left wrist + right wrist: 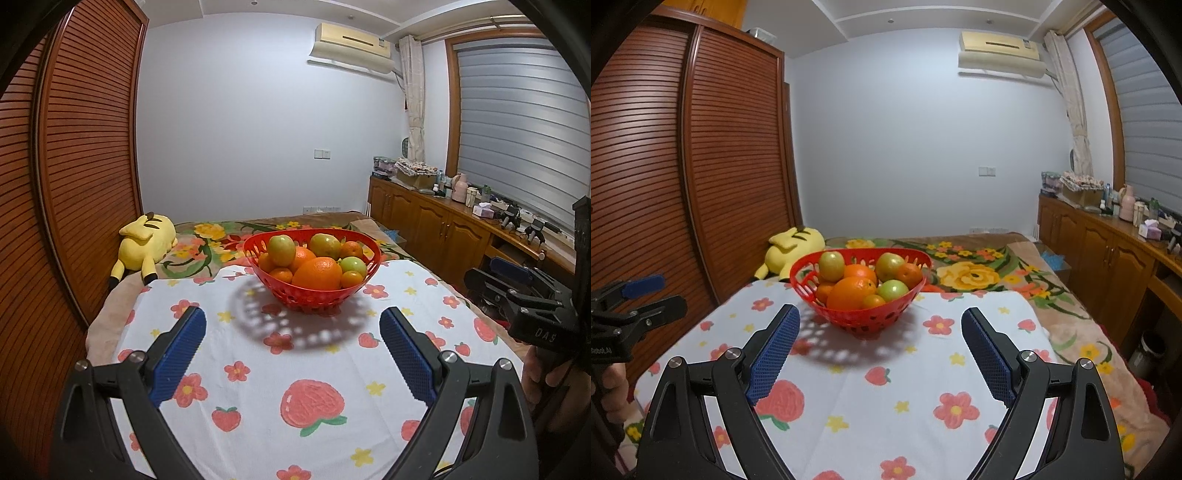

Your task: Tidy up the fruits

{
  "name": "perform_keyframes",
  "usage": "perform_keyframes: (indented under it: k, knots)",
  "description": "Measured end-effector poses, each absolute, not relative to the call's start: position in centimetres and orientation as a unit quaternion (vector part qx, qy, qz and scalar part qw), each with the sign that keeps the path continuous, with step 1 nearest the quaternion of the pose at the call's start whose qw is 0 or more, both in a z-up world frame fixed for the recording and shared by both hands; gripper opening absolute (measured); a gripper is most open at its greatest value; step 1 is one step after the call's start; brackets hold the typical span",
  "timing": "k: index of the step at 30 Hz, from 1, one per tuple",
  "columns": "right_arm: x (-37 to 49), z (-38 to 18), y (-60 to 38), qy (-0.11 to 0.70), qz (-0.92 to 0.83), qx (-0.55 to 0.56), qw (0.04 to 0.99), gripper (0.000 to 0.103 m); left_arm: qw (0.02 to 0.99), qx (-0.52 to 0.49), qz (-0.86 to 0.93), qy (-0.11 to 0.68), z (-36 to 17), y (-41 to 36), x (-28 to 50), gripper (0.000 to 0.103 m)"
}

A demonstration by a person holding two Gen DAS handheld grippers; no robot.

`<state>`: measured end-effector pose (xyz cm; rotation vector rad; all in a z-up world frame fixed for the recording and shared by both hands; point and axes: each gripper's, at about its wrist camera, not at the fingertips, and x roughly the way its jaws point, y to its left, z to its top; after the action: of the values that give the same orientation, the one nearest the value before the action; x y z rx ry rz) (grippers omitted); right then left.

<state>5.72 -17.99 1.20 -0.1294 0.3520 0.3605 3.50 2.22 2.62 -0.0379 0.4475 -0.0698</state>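
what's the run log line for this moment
left gripper: open, empty | right gripper: open, empty | red basket: full of fruit, on cloth | stage: nothing picked yet

Our left hand-held gripper (293,325) and right hand-held gripper (881,323) share black angular arms, silver screws and blue dimpled pads (179,354); white lettering marks their bodies.

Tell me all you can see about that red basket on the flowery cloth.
The red basket looks like glossy plastic, a rounded bowl with holes cut through its wall and a wavy rim. It stands upright on the white floral cloth, casting a dotted shadow. It is heaped with oranges and greenish fruits. Nothing else touches it.
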Motion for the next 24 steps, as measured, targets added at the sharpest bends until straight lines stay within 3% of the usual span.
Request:
perform_keyframes:
  k: [24]
  knots:
    - [5.63,1.11,-17.95,0.174,0.18,-0.064,0.966,0.091,0.976,-0.02,-0.039,0.215,3.51,1.34,3.15,0.096]
